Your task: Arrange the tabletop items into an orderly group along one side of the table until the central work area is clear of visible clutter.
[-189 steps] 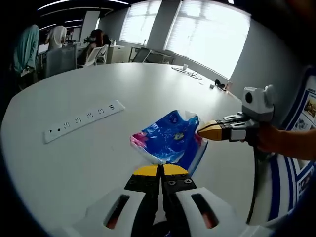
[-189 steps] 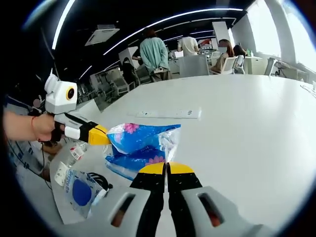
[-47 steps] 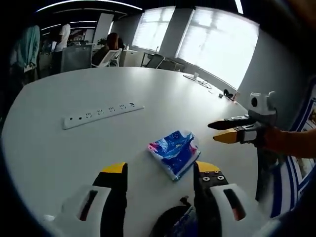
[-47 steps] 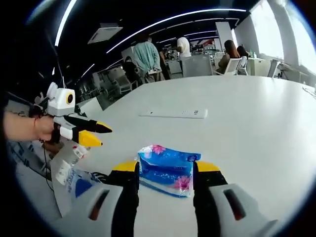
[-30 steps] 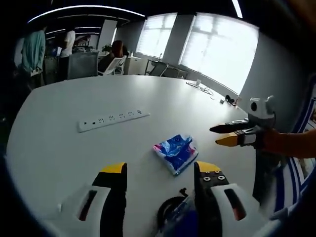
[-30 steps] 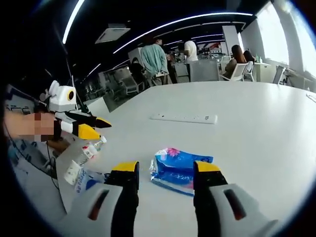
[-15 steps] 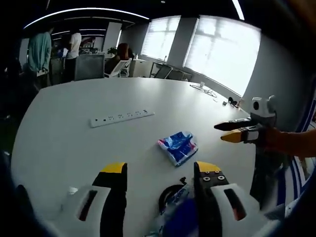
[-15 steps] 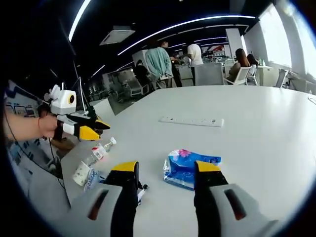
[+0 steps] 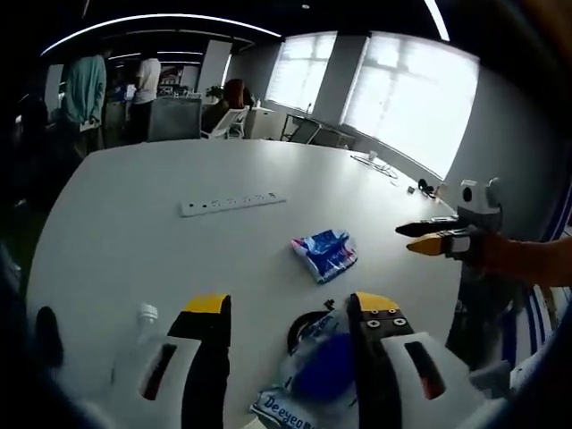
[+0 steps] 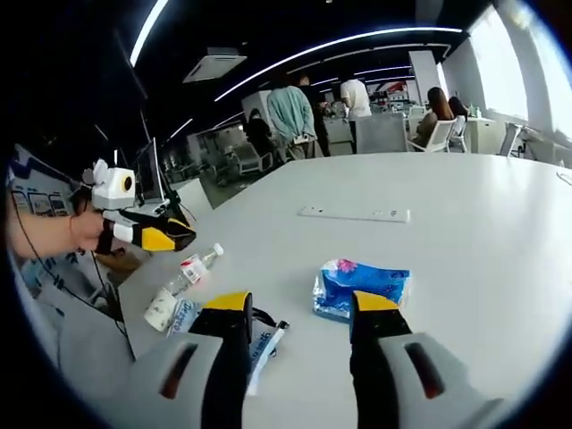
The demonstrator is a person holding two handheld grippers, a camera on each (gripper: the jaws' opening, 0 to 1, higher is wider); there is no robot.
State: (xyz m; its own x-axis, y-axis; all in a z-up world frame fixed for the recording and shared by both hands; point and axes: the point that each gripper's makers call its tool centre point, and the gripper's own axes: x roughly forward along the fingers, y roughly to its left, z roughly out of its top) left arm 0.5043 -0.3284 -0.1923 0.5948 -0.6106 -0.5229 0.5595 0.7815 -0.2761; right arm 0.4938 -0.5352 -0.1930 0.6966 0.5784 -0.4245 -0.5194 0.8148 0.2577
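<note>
The left gripper [image 9: 286, 308] had its 2 jaws spread apart with nothing between them, raised above the near edge of the white table [image 9: 134, 223]. The right gripper [image 10: 295, 308] was likewise agape and empty; in the left gripper view it showed at 3 o'clock, jaws parted, carried by a hand.

Seen from the left gripper, a flat blue packet with a dark coiled cable [image 9: 317, 349] lay just past its tips at 6 o'clock, a clear plastic bottle [image 9: 143, 331] lay on its side at 7 o'clock, the blue tissue pack [image 9: 323, 255] sat further out near the centre, and the white power strip [image 9: 232, 204] lay well beyond at 11 o'clock. From the right gripper, the tissue pack [image 10: 362, 288] lay just beyond its tips, with the bottle [image 10: 183, 277] at 9 o'clock.

The power strip looked like the remaining outlier, judged from its place far out on the table. To do this well, a gripper should pinch it near one end, slide it rather than lift it, and lay it parallel to the table edge beside the tissue pack. The long strip could swing and knock the bottle rolling.
</note>
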